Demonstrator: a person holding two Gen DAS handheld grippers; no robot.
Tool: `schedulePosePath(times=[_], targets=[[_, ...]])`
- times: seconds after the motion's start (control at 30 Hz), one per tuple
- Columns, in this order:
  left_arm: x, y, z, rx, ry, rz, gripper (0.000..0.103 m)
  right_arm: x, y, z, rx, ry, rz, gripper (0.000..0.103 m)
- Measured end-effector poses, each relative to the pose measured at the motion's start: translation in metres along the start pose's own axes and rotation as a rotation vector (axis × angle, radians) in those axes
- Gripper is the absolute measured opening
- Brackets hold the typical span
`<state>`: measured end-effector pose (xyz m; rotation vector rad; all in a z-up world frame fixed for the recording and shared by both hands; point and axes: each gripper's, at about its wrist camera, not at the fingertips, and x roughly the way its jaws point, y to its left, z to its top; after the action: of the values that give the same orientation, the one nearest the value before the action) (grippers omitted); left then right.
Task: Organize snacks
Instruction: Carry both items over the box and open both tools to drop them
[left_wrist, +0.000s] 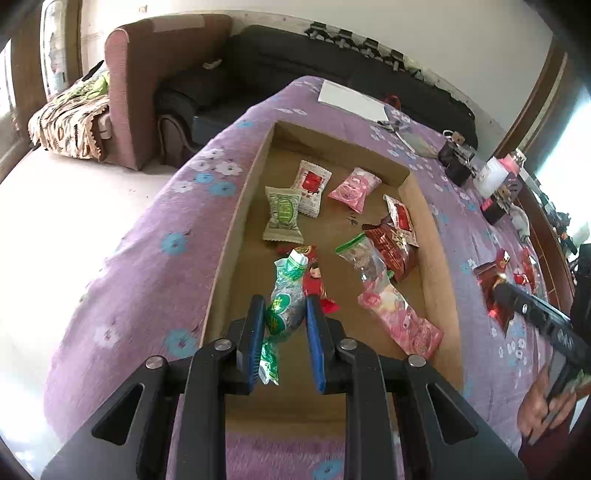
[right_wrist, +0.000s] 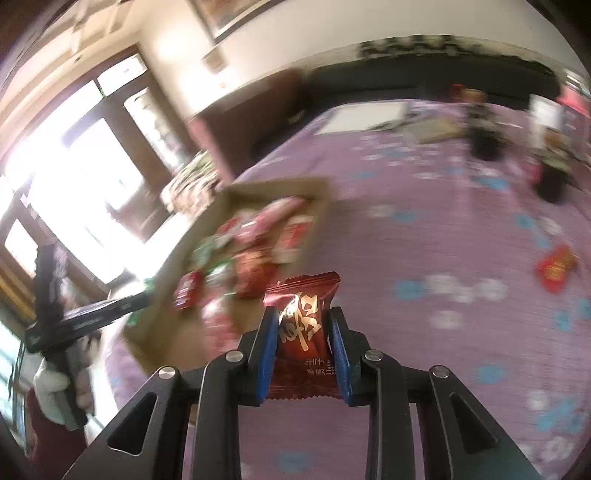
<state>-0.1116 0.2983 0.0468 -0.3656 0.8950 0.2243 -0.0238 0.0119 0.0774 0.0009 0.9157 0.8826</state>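
My left gripper (left_wrist: 283, 300) is shut on a clear packet with green print (left_wrist: 285, 317), held over the near end of a shallow cardboard box (left_wrist: 430, 236). Several snacks lie in the box: a green one (left_wrist: 282, 214), a red-and-white one (left_wrist: 310, 186), a pink one (left_wrist: 354, 188), a dark red one (left_wrist: 391, 247) and a long pink bag (left_wrist: 400, 321). My right gripper (right_wrist: 302, 310) is shut on a dark red packet with gold characters (right_wrist: 301, 328), above the purple cloth to the right of the box (right_wrist: 321, 195). The right wrist view is blurred.
The table wears a purple flowered cloth (left_wrist: 155, 258). Loose red candies lie on it right of the box (left_wrist: 524, 269) (right_wrist: 556, 267). A white sheet (left_wrist: 351, 98) and dark boxes (left_wrist: 458, 162) sit at the far end. A black sofa (left_wrist: 295, 55) and pink armchair (left_wrist: 147, 92) stand beyond.
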Motion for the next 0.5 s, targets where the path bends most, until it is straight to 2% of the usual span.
schedulePosePath(times=[0.27,0.5], targets=[[0.026,0.003,0.008,0.004,0.048,0.024,0.019,0.057,0.089,-0.009,-0.143,0.11,0.073,0.028],[0.021,0.011,0.005,-0.046,0.041,0.0,0.022,0.089,0.114,-0.02,-0.187,0.162,0.059,0.028]])
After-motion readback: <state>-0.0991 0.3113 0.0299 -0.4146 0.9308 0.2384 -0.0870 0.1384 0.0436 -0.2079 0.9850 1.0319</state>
